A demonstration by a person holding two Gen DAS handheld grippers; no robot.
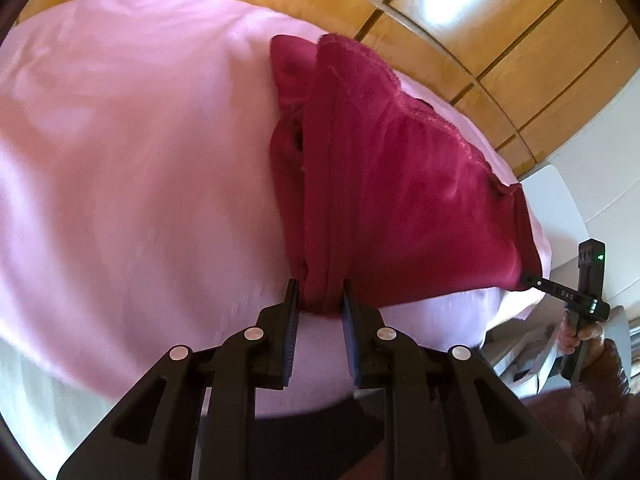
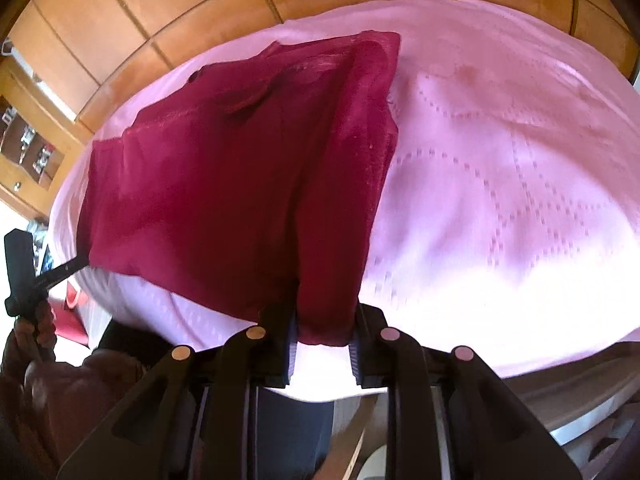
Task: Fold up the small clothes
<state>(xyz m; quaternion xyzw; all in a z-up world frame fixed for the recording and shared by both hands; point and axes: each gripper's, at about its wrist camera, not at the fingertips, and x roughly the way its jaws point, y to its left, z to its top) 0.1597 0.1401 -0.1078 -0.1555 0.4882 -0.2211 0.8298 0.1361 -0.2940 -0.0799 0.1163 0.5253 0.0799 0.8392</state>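
While spread over pink bedsheet [image 1: 120, 160]: crimson garment [image 1: 400, 184], near corners pinched by left gripper [image 1: 320, 300] and right gripper [image 2: 325, 320].

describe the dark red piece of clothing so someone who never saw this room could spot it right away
Find the pink sheet spread wide before the wooden cupboard doors. On it lies one dark red garment, partly folded. Its near edge is pinched at both corners, by the left tongs and the right tongs. It is the only deep crimson thing on the pale pink.
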